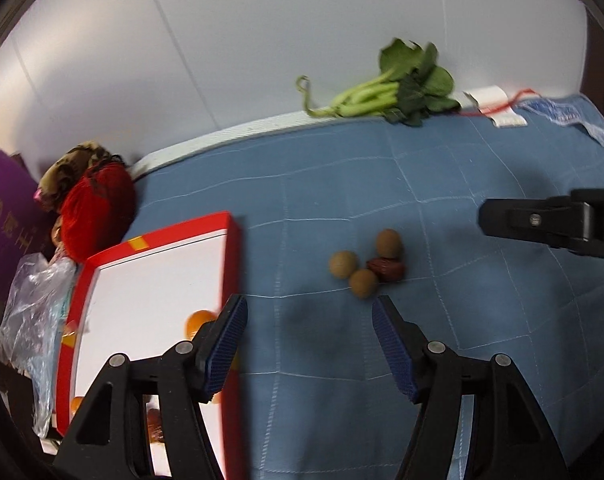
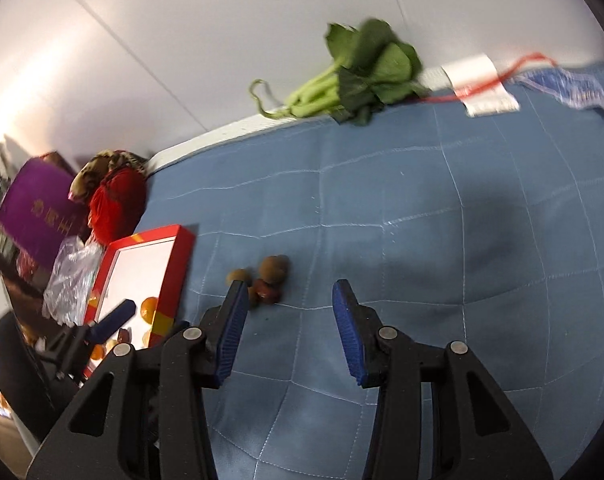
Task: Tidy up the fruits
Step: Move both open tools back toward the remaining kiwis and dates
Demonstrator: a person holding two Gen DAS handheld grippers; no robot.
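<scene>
Three brown longans (image 1: 344, 264) and a dark red date (image 1: 386, 269) lie together on the blue quilt (image 1: 482, 320); they also show in the right wrist view (image 2: 275, 269). A red-rimmed white box (image 1: 149, 280) on the left holds orange fruits (image 1: 199, 322) and red dates. My left gripper (image 1: 310, 312) is open and empty, just short of the cluster. My right gripper (image 2: 289, 296) is open and empty, to the right of the cluster; its fingers (image 1: 542, 220) show at the right of the left wrist view.
A bunch of leafy greens (image 1: 394, 84) lies at the quilt's far edge by the white wall. A white tag with red string (image 1: 498, 108) lies to its right. A red pouch (image 1: 97, 212), a purple box (image 1: 5, 216) and a clear plastic bag (image 1: 33, 320) crowd the left side.
</scene>
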